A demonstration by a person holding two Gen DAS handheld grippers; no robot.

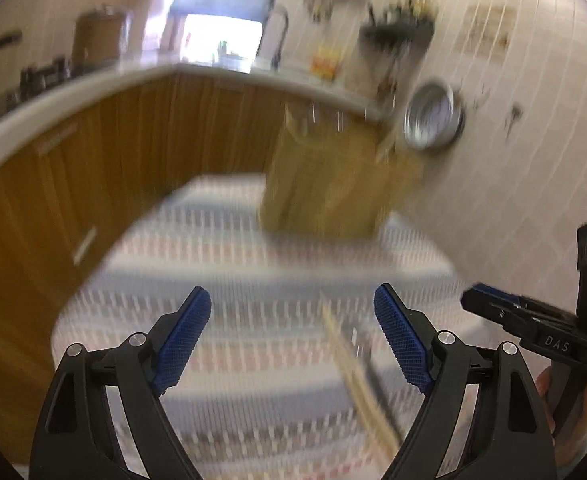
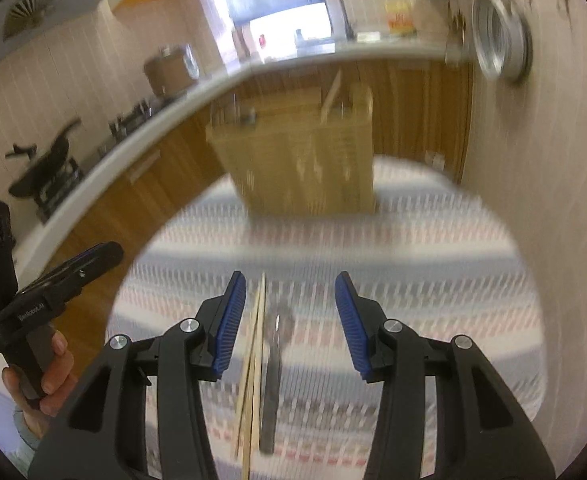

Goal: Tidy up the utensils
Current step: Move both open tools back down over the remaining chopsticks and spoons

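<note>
Both views are motion-blurred. A wooden utensil holder [image 1: 333, 176] stands at the far side of a round table with a striped cloth [image 1: 229, 264]; it also shows in the right wrist view [image 2: 305, 160] with a few sticks in it. Wooden chopsticks [image 2: 255, 360] and a dark-handled spoon [image 2: 273, 368] lie on the cloth [image 2: 433, 264] between my right gripper's open fingers. My right gripper [image 2: 291, 324] is open and empty above them. My left gripper [image 1: 293, 340] is open and empty; the chopsticks [image 1: 357, 376] lie near its right finger.
A wooden kitchen counter [image 1: 93, 152] with a pale top curves behind the table. A tiled wall [image 1: 533, 128] with a hanging metal bowl [image 1: 433, 116] is on the right. The right gripper shows at the right edge of the left wrist view [image 1: 533, 324], the left gripper at the left of the right wrist view [image 2: 53, 284].
</note>
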